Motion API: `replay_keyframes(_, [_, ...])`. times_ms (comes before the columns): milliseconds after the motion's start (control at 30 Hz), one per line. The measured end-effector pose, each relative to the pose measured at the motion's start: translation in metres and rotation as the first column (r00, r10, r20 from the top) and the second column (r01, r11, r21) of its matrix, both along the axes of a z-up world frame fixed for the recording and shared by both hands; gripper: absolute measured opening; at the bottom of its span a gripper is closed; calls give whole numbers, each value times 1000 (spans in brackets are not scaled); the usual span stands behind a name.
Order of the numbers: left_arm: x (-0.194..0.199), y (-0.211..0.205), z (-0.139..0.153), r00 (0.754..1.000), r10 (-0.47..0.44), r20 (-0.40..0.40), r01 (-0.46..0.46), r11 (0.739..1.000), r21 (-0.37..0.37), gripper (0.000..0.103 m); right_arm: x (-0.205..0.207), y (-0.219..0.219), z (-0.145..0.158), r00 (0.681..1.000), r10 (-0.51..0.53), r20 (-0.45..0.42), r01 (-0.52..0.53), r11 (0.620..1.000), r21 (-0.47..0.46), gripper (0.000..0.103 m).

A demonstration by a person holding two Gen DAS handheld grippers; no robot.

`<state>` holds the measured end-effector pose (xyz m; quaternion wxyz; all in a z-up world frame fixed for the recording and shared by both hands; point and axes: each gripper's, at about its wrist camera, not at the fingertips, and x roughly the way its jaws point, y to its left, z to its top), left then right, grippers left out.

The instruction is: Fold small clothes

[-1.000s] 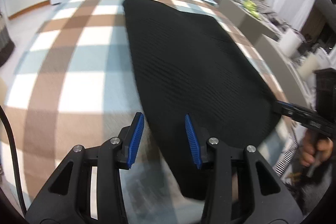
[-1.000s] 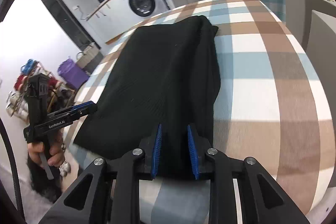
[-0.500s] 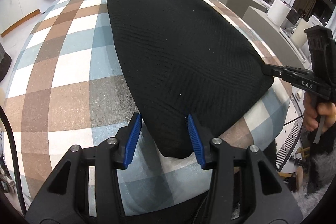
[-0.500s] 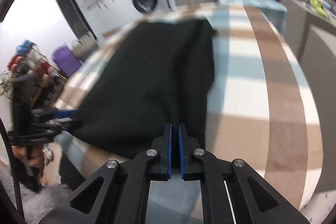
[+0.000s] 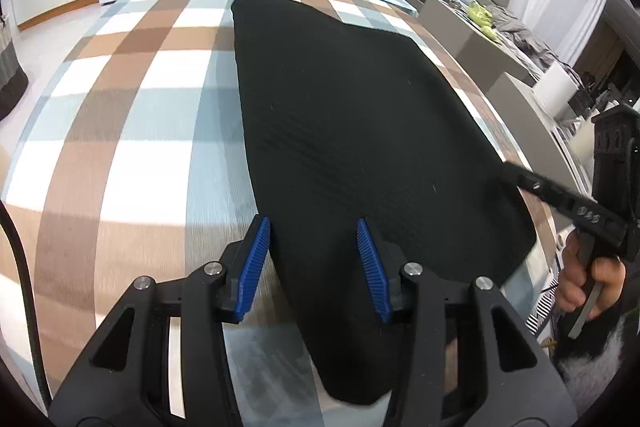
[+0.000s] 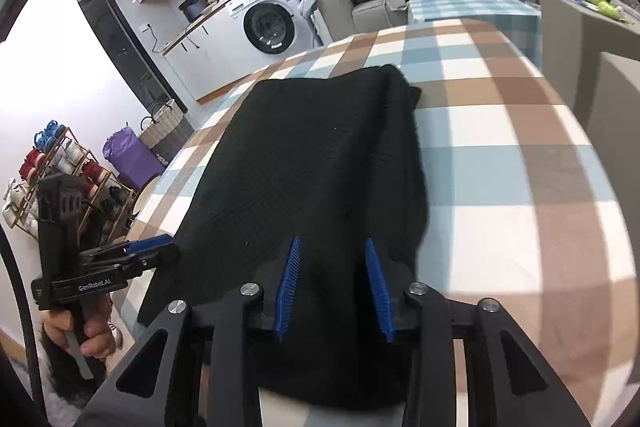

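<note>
Tablecloth with brown, pale blue and white checks (image 5: 132,115) covers the whole work surface, and it is the largest thing in both views. On it lies the black ribbed knit garment (image 5: 360,131), spread flat and long, from the far middle of the table to the near edge, where its near end hangs a little over the side.

The left gripper (image 5: 316,263) has its blue ribbed pads wide apart, and the near left corner of the garment lies between them, not pinched. The right gripper (image 6: 332,287) is at the near right corner; its blue pads are also apart, with the cloth under and between them, and it holds nothing.

The change is on the right side. Half a second ago the right pads were pressed together on the cloth, and now they stand open, so the garment has been let go. The left pads were open one second ago and are open now as well. The cloth looks smooth and without big wrinkles, so it seems the pulling and flattening step is finished. Probably the next step is to take a new hold on the near edge for the first fold.
</note>
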<state>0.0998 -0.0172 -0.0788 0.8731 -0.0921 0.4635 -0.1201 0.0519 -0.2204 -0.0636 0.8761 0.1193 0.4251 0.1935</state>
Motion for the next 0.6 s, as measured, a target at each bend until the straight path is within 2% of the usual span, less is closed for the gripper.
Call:
replay_keyframes(33, [5, -1, 0, 1000, 2, 6, -2, 1000, 9, 42, 6, 2, -4, 1000, -8, -22, 8, 1000, -8, 21])
replay_keyframes(67, [8, -2, 1, 1000, 4, 8, -5, 1000, 23, 42, 10, 4, -6, 1000, -7, -26, 7, 1000, -9, 6])
replay_keyframes(133, [13, -2, 1, 1000, 11, 15, -11, 999, 43, 42, 3, 4, -1, 1000, -13, 13, 13, 1000, -24, 5])
replay_keyframes(167, [15, -1, 1, 1000, 12, 14, -13, 999, 40, 42, 0, 3, -1, 1000, -25, 13, 26, 999, -41, 4])
replay_keyframes(267, [20, 2, -5, 1000, 14, -9, -14, 999, 36, 42, 2, -3, -16, 997, -49, -60, 47, 998, -46, 4])
replay_keyframes(333, [22, 3, -6, 1000, 10, -5, -10, 999, 39, 42, 2, -2, -15, 997, -37, -65, 33, 998, -55, 6])
replay_keyframes(467, [26, 6, -5, 1000, 2, 1, -2, 1000, 19, 42, 12, -3, 1, 999, -23, -30, 22, 999, -37, 23])
replay_keyframes(600, [38, 6, -7, 1000, 10, 0, -10, 1000, 12, 42, 46, 6, -6, 999, -24, -49, 21, 998, -52, 23])
